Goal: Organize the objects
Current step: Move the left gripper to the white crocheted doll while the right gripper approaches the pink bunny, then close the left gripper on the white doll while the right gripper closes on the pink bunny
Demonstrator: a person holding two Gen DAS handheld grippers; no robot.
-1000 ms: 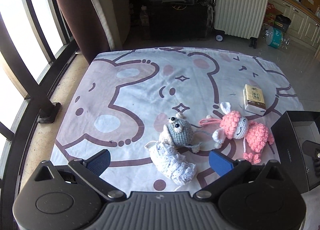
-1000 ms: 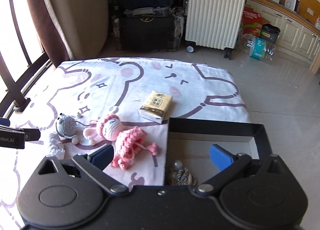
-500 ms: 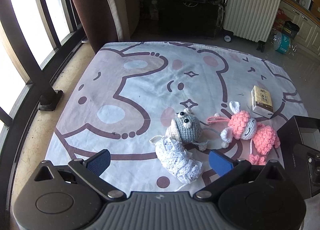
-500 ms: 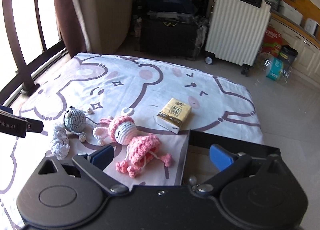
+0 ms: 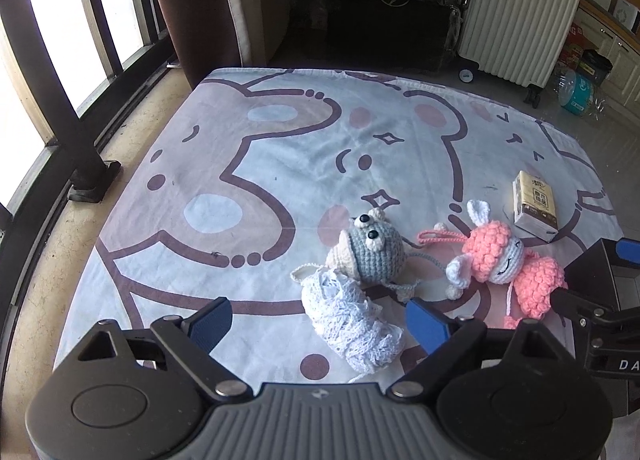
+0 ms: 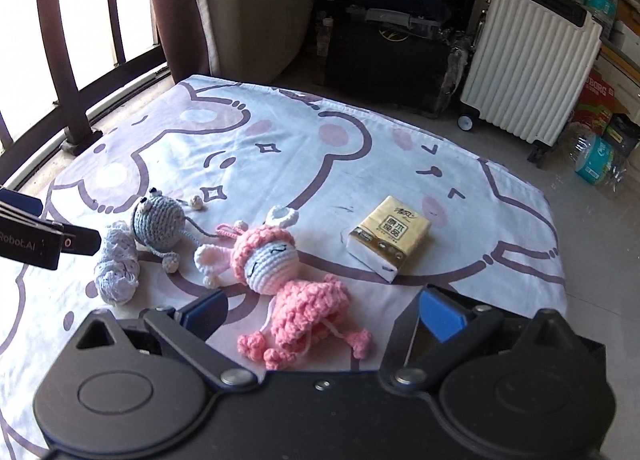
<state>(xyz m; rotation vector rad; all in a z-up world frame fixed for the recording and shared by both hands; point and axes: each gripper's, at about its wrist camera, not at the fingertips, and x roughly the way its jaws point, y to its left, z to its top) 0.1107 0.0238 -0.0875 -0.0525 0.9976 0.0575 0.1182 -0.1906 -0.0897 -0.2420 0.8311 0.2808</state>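
A pink crochet doll (image 6: 280, 276) lies on the printed cloth (image 6: 360, 164); it also shows in the left wrist view (image 5: 508, 264). A grey crochet toy (image 5: 372, 250) and a white lace piece (image 5: 348, 320) lie left of it, also seen in the right wrist view as the grey toy (image 6: 158, 222) and the lace (image 6: 116, 264). A yellow tissue pack (image 6: 390, 238) lies to the right. My left gripper (image 5: 318, 324) is open just before the lace. My right gripper (image 6: 322, 312) is open over the doll's legs. A black box (image 5: 600, 276) is mostly hidden.
A white suitcase (image 6: 528, 72) and dark cases (image 6: 384, 48) stand beyond the cloth. Window bars (image 5: 60, 92) and a brown curtain (image 5: 180, 12) are at the left. A water bottle (image 6: 596, 158) lies on the tiled floor at the right.
My right gripper has swung left from over the black box to above the pink doll. My left gripper has shifted left and slightly closer to the lace and grey toy.
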